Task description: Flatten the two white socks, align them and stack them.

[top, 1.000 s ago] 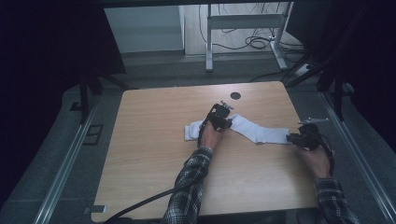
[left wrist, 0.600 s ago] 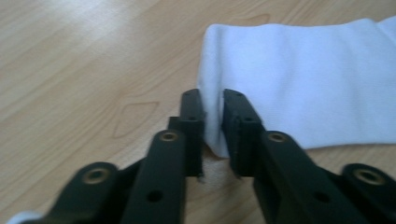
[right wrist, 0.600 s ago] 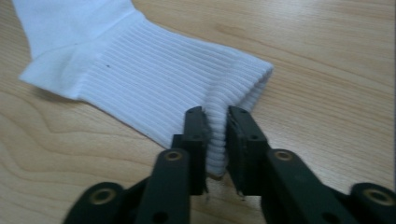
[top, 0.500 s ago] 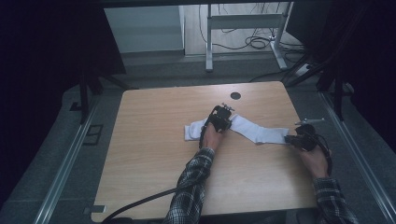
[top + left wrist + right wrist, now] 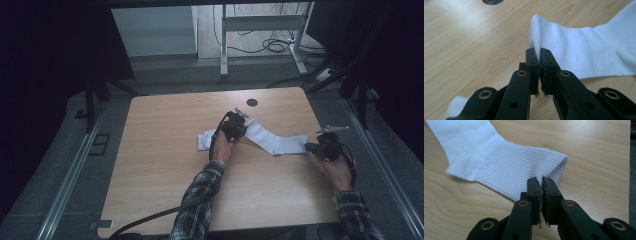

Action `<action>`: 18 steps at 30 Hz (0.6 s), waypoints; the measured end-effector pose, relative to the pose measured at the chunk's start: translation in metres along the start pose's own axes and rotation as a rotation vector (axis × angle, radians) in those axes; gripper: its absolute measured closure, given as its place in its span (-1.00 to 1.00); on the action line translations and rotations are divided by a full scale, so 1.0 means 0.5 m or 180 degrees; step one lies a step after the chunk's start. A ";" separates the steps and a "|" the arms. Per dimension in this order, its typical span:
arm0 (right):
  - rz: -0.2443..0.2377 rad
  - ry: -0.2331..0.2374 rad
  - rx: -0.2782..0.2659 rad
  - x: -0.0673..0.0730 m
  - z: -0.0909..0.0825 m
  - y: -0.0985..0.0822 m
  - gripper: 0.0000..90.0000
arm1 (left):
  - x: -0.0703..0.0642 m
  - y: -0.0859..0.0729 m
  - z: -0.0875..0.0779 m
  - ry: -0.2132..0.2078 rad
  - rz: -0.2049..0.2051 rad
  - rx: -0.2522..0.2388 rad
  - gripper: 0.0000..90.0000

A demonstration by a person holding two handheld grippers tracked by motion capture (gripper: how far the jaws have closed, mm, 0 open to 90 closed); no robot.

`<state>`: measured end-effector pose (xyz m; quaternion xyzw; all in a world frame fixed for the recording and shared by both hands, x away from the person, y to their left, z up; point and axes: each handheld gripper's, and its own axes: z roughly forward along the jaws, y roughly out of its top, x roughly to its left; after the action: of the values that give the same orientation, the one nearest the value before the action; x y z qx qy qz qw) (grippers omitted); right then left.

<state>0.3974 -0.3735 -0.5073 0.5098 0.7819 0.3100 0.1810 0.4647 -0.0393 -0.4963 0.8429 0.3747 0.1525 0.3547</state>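
A white sock [image 5: 272,140] lies stretched across the middle right of the wooden table [image 5: 160,160]. My left gripper [image 5: 234,129] is shut on a raised fold of the sock [image 5: 584,47], the cloth pinched between its jaws [image 5: 540,53]. At the sock's right end, my right gripper [image 5: 312,147] is shut on the ribbed cuff [image 5: 511,167], nipping its edge [image 5: 540,181]. A white end of cloth [image 5: 205,140] sticks out to the left of my left hand; I cannot tell whether it is the same sock.
A round hole [image 5: 252,102] sits in the tabletop beyond the sock. The table's right edge [image 5: 629,170] runs close beside my right gripper. Metal frame legs [image 5: 224,45] and cables [image 5: 277,45] lie on the floor beyond the table.
My right gripper has edged slightly left at the cuff. The left gripper and the sock have hardly moved.
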 end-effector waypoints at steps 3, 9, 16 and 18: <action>-0.0037 0.0023 -0.0044 0.006 -0.004 0.004 0.88 | 0.004 -0.006 -0.025 0.0004 -0.0001 -0.0071 0.92; -0.0110 0.0096 -0.0112 0.025 -0.015 0.013 0.88 | 0.009 -0.023 -0.075 -0.0006 0.0005 -0.0168 0.92; -0.0223 0.0192 -0.0179 0.057 -0.024 0.028 0.87 | 0.018 -0.054 -0.128 -0.0028 -0.0002 -0.0183 0.92; -0.0253 0.0235 -0.0191 0.067 -0.026 0.032 0.87 | 0.018 -0.067 -0.145 -0.0024 0.0002 -0.0185 0.91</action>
<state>0.3869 -0.3425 -0.4859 0.4609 0.7979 0.3445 0.1794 0.4153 0.0183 -0.4693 0.8330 0.3685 0.1602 0.3804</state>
